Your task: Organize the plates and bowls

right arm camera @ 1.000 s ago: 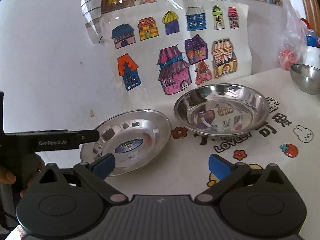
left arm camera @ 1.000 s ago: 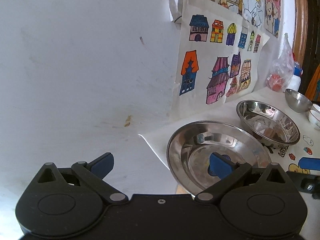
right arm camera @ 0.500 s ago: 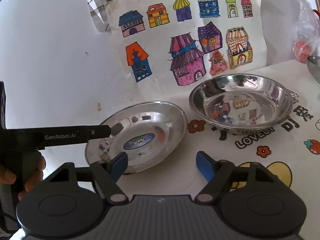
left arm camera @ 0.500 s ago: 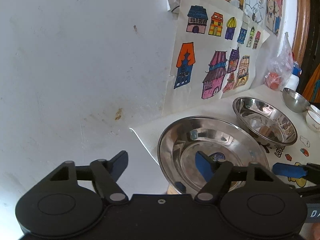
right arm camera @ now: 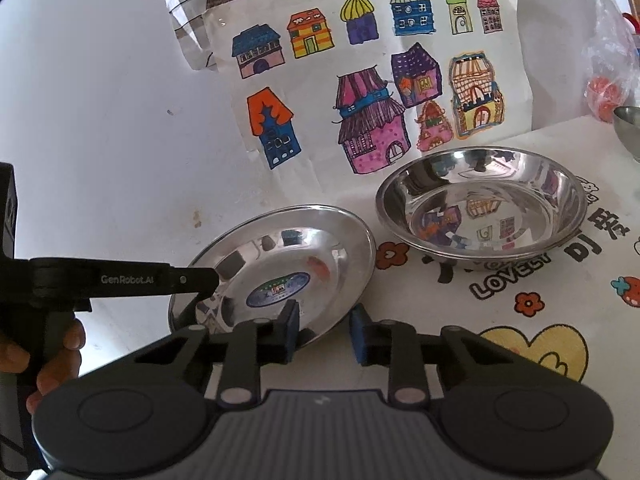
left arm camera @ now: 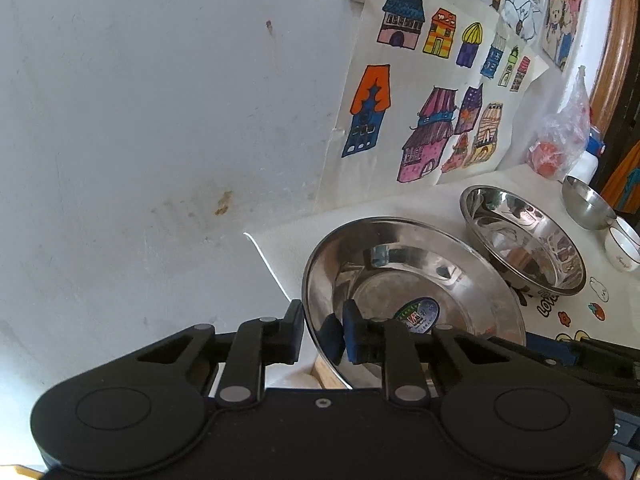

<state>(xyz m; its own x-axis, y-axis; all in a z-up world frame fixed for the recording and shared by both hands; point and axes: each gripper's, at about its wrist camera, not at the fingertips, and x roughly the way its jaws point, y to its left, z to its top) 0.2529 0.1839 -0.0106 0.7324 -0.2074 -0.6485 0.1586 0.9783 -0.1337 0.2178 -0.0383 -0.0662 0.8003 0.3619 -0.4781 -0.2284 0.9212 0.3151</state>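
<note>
Table (right arm camera: 460,320) with cartoon-print cloth (right arm camera: 532,304), wall at its back edge with house drawings (right arm camera: 372,80) taped on.

Steel plate (right arm camera: 288,256), blue sticker in its well, sits at the left end of the table, just in from the left edge, near the back. In the left wrist view its near rim hangs at or past the table edge, wood showing underneath. Deeper steel bowl (right arm camera: 484,208) just right of the plate, rims near but not touching as far as I can tell. Smaller steel bowl (left arm camera: 586,202) and white ceramic bowls (left arm camera: 622,242) further toward the right end, well apart from the plate.

Left gripper (left arm camera: 322,334): jaws nearly shut, pinched on the plate's left rim, one pad outside, one inside. Right gripper (right arm camera: 324,334): jaws narrowed but a gap between them, straddling the plate's near-right rim, nothing clamped yet as far as I can tell.

Risks, judged:
- thin slick rim, edge-only pinch, so the plate could pivot or slip out on lift
- plate rim is close to the steel bowl, so a swing right could knock it
- plate near the table edge, so a slip could drop it off the left side
- both grippers on one plate, so uneven pull could twist it loose
</note>
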